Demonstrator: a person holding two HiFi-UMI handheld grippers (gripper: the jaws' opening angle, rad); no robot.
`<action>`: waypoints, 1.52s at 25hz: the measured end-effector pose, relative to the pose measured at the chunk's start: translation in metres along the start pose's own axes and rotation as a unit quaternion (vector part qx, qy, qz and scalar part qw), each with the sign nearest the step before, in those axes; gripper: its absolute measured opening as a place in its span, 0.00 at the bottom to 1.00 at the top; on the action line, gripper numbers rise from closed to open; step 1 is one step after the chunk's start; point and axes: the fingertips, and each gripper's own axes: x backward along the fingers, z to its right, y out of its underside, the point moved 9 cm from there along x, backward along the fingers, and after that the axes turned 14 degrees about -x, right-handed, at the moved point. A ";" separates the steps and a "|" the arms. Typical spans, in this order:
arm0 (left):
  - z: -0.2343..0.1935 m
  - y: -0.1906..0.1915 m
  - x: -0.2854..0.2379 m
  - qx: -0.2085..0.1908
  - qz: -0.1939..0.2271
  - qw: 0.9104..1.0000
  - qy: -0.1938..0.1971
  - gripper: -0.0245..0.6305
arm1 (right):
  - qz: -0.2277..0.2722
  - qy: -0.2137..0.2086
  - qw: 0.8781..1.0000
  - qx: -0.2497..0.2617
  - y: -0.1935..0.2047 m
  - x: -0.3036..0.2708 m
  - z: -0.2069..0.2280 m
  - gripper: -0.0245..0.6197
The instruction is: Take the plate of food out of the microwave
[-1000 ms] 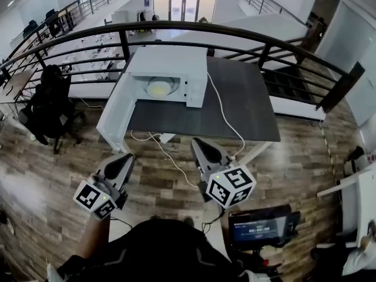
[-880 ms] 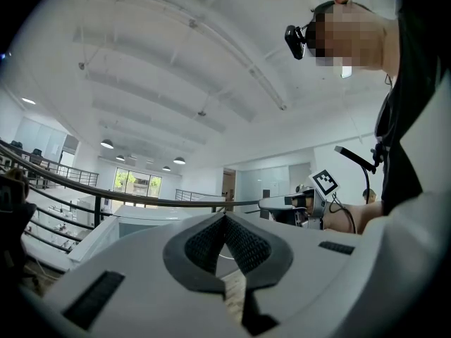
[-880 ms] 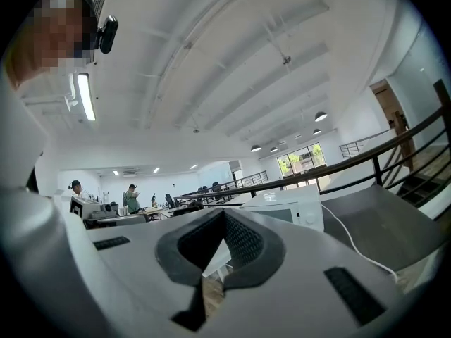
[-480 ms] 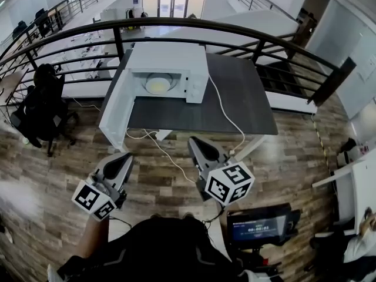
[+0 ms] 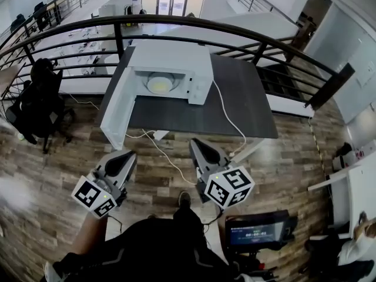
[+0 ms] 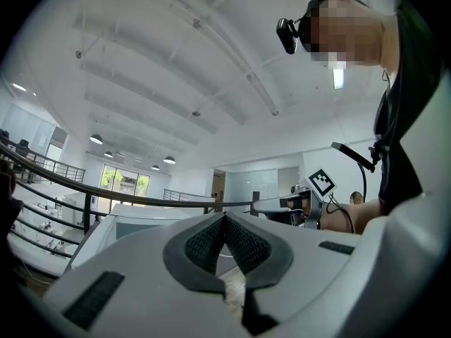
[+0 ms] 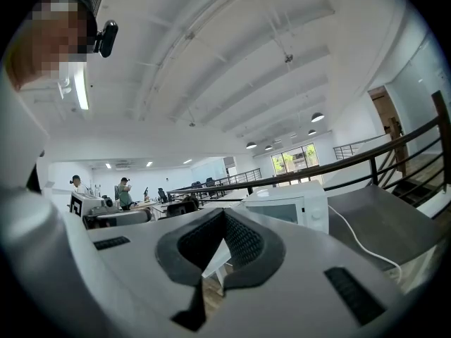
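Table (image 5: 242, 101) bears microwave (image 5: 170, 60); only head view shows plate (image 5: 160, 83).

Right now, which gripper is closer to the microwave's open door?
The left gripper, just below the door in the head view; the right gripper sits further right.

Dark table (image 5: 249, 101) with open white microwave (image 5: 170, 57), cable (image 5: 227, 114)

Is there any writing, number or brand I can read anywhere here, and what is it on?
Nothing here can be read.
Small screen at lower right: lit characters, too blurred to read.
Marker cubes: black-and-white square patterns, not words.
Microwave: no legible label.
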 end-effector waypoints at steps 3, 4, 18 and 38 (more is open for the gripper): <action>-0.010 0.004 -0.020 -0.001 -0.009 1.000 0.000 0.04 | -0.009 -0.004 1.000 0.002 -0.006 -0.018 0.019 0.04; -0.014 0.006 -0.027 0.001 -0.011 1.000 -0.003 0.04 | -0.013 -0.008 1.000 0.002 -0.009 -0.025 0.025 0.04; -0.055 0.008 -0.166 -0.012 0.000 0.999 -0.052 0.04 | -0.039 -0.070 0.997 0.013 -0.088 -0.100 0.149 0.04; -0.160 0.025 -0.222 -0.014 -0.033 0.997 -0.063 0.04 | -0.039 -0.093 0.994 -0.033 -0.102 -0.221 0.183 0.04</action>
